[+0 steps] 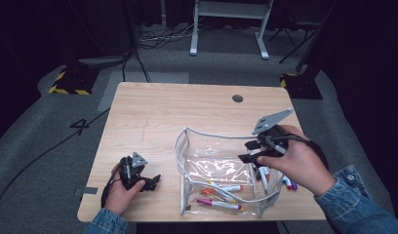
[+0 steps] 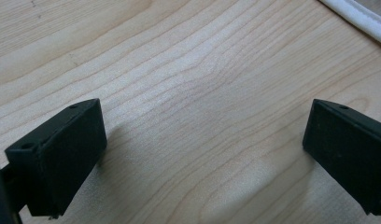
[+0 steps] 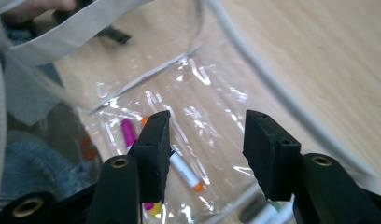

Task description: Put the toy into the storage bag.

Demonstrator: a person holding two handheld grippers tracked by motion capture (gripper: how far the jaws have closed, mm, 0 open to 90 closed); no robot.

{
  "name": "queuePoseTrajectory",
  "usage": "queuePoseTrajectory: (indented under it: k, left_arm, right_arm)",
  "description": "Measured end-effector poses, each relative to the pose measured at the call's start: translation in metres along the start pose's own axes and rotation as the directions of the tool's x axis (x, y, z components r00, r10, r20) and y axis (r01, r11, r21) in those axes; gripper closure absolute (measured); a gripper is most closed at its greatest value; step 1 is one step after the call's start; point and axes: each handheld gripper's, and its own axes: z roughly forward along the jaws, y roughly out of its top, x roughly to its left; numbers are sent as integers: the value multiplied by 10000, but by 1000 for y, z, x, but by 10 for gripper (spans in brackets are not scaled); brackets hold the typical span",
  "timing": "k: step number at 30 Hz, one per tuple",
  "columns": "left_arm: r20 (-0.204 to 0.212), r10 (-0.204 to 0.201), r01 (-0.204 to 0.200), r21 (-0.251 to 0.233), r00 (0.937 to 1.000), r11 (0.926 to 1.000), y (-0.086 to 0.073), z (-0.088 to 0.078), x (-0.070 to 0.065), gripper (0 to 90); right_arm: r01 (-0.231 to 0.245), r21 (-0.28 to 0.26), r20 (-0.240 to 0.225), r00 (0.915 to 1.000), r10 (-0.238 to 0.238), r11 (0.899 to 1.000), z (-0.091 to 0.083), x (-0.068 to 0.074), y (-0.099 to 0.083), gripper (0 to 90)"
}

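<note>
inside clear pouch, about three markers; beside it, two more

High view looks forward-down over the whole table; both gripper views sit close above it, sharing the clear pouch's white rim.
</note>
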Motion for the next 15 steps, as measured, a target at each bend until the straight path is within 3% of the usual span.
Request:
queuePoseTrajectory:
  k: [5, 9, 11, 15]
  left_arm:
    - [1, 3, -3, 8, 10000, 10000, 0, 0, 0, 0]
    - [-2, 5, -5, 20, 10000, 10000, 0, 0, 0, 0]
    - [3, 2, -2, 11, 10000, 10000, 0, 0, 0, 0]
    - [2, 0, 0, 3, 10000, 10000, 0, 0, 0, 0]
  right_arm:
    - [-837, -492, 534, 9948, 863, 9953, -22, -24, -14, 523]
    - [-1509, -892, 907, 9831, 1589, 9845, -37, -44, -28, 536]
    - [-1816, -1053, 1162, 9742, 1935, 9777, -43, -54, -36, 540]
    - [-2429, -1361, 1900, 9451, 2659, 9605, -55, -73, -52, 544]
